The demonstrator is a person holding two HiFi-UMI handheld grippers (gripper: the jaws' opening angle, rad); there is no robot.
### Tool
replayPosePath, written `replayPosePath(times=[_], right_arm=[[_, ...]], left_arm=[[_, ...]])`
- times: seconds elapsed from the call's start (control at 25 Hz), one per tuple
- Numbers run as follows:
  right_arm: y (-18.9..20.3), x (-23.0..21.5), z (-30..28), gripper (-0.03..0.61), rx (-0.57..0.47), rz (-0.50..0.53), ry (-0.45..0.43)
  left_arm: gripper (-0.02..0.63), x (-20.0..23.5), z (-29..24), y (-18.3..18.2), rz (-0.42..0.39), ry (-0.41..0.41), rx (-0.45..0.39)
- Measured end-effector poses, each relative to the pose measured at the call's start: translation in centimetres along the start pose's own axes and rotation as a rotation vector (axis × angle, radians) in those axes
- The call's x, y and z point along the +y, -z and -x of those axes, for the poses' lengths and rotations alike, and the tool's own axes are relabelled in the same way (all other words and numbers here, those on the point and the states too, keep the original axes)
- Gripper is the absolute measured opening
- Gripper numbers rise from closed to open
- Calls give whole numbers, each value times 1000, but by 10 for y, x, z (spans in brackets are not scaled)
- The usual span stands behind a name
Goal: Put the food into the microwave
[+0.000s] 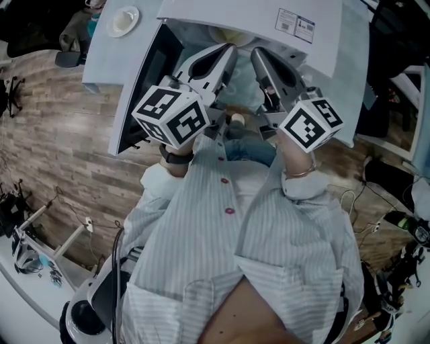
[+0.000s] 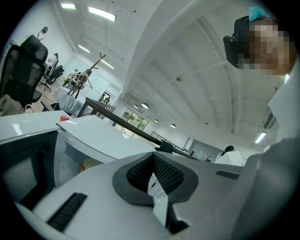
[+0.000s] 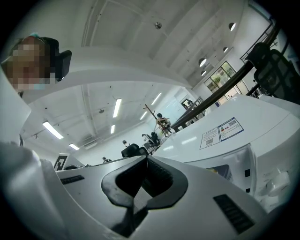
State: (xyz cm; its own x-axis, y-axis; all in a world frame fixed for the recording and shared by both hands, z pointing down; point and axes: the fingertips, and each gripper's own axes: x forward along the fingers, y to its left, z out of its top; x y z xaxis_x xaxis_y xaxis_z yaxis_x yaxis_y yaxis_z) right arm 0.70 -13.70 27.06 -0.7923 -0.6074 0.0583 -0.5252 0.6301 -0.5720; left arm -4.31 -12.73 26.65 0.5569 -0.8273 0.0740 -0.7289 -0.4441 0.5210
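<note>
The white microwave (image 1: 269, 20) stands ahead of me with its dark-glass door (image 1: 144, 87) swung open to the left. In the cavity lies something pale yellow, the food (image 1: 228, 33); in the left gripper view the food (image 2: 89, 164) shows as an orange-yellow lump deep inside. My left gripper (image 1: 225, 50) and right gripper (image 1: 259, 55) point level, side by side, at the mouth of the opening. The left gripper (image 2: 157, 180) has its jaws together, with only a thin white sliver showing between them. The right gripper (image 3: 140, 187) is also shut, and nothing shows in its jaws.
A white dish (image 1: 123, 20) sits on the counter (image 1: 101, 60) left of the microwave. Below is wooden floor (image 1: 60, 134), with cables and gear along the left and right edges. A label (image 3: 220, 132) is stuck on the microwave's top. Office chairs and people show far behind.
</note>
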Motion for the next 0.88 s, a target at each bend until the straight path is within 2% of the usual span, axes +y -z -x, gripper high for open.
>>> replayPosePath(times=[0.48, 0.88], right_arm=[[-3, -3, -2, 34, -15, 5, 9], [-3, -9, -5, 32, -22, -7, 20]], left_arm=[[9, 2, -3, -3, 17, 17, 2], [9, 11, -2, -7, 27, 1, -9]])
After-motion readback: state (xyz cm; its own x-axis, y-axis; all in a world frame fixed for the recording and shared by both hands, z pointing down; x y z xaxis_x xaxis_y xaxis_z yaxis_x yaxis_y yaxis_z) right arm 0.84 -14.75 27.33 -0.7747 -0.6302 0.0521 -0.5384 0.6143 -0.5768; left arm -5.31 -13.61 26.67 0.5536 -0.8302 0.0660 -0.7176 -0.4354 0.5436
